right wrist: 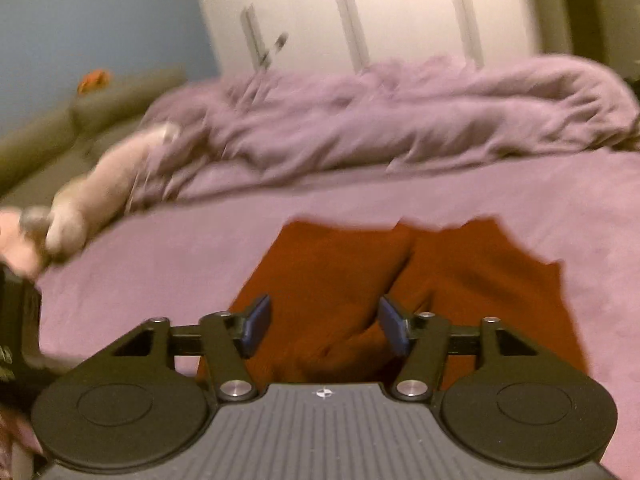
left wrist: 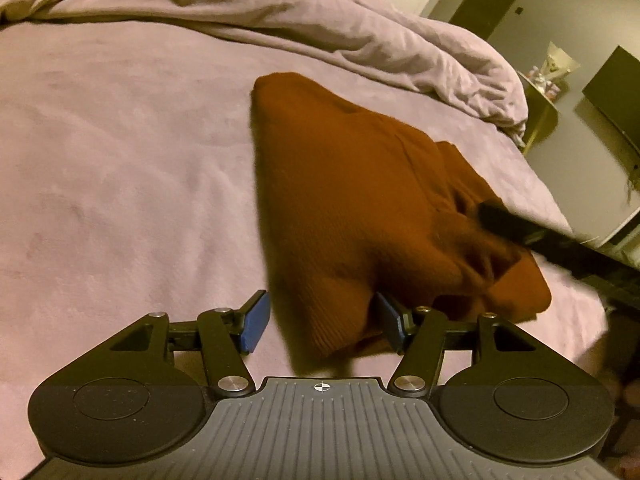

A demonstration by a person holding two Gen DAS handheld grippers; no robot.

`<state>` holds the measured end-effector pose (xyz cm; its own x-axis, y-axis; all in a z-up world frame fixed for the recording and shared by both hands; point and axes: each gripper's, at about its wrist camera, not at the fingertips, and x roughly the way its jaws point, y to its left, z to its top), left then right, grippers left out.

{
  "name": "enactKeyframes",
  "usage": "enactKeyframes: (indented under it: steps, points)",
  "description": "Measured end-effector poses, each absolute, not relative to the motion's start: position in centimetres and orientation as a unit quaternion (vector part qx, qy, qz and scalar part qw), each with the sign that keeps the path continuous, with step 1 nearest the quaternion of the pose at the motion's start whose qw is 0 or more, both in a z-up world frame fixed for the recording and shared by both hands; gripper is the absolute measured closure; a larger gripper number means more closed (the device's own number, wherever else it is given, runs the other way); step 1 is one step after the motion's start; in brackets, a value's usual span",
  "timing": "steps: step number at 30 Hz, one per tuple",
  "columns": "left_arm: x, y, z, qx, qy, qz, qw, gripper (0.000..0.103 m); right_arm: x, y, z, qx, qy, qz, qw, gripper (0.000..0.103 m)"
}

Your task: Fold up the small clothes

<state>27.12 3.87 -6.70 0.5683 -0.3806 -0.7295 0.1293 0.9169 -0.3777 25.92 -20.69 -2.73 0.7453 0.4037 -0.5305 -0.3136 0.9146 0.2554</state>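
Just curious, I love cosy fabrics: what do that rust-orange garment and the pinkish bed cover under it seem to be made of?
The rust-orange garment looks like a ribbed knit, perhaps wool or acrylic: fine parallel ridges show near its closest edge, and the surface is matte. The bed cover looks like a soft, fleecy or brushed fabric, with a slightly mottled, fuzzy nap and no sheen. The exact fibre of either cannot be told from the look alone.
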Motion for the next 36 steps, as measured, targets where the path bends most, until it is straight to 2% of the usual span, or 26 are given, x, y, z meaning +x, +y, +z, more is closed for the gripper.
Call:
enactKeyframes:
  steps: [3,5,7,10,13,15,18,21,22,25,26,32,33,34,35,36]
  points:
    - [26.8,3.7,-6.3,-0.124,0.444,-0.144,0.875,0.037,27.7,-20.7,-5.2,0.088,0.358,0.206,0.906,0.046]
    - [26.7,3.8,-6.0,-0.118,0.445,-0.141,0.877,0.036,28.1,-21.3,-6.3,0.105,0.366,0.213,0.9,0.068]
    - [26.6,3.9,-5.6,-0.117,0.441,-0.137,0.879,0.036,27.8,-21.4,-6.2,0.088,0.36,0.22,0.902,0.08]
    - [26.5,4.3,-4.2,-0.121,0.416,-0.123,0.893,0.036,26.6,-20.9,-5.4,0.037,0.345,0.205,0.915,0.086]
    - [27.0,4.7,-3.5,-0.128,0.403,-0.119,0.898,0.036,25.7,-21.5,-5.2,0.028,0.339,0.184,0.922,0.086]
    - [27.8,4.7,-3.9,-0.139,0.413,-0.114,0.893,0.036,25.8,-22.8,-6.6,0.069,0.36,0.178,0.913,0.086]
    - [29.2,4.6,-5.5,-0.169,0.44,-0.127,0.873,0.036,25.4,-23.4,-7.2,0.074,0.359,0.181,0.912,0.083]
    - [29.6,4.6,-5.9,-0.175,0.44,-0.128,0.871,0.035,26.2,-24.9,-5.9,0.132,0.356,0.184,0.907,0.062]
    - [29.6,4.5,-5.9,-0.173,0.44,-0.13,0.872,0.035,26.8,-25.6,-5.5,0.153,0.356,0.175,0.905,0.051]
    - [29.5,4.2,-6.1,-0.172,0.44,-0.128,0.872,0.034,29.1,-26.9,-5.6,0.2,0.366,0.175,0.892,0.045]
    - [29.4,4.1,-6.1,-0.169,0.44,-0.127,0.872,0.034,30.1,-27.1,-6.0,0.216,0.375,0.178,0.884,0.039]
    - [29.3,3.8,-5.8,-0.144,0.438,-0.127,0.878,0.032,34.4,-26.2,-8.2,0.279,0.405,0.202,0.847,0.039]
    - [29.3,3.9,-5.9,-0.145,0.439,-0.127,0.878,0.032,34.9,-25.9,-8.4,0.283,0.405,0.205,0.845,0.042]
    - [29.3,3.9,-5.9,-0.146,0.439,-0.128,0.877,0.032,35.3,-25.7,-8.6,0.288,0.403,0.205,0.844,0.059]
    - [29.3,4.0,-5.9,-0.147,0.438,-0.128,0.877,0.032,35.4,-25.6,-8.7,0.294,0.404,0.206,0.842,0.064]
    - [29.2,4.0,-6.0,-0.148,0.438,-0.129,0.877,0.032,35.7,-25.5,-8.9,0.303,0.406,0.204,0.838,0.064]
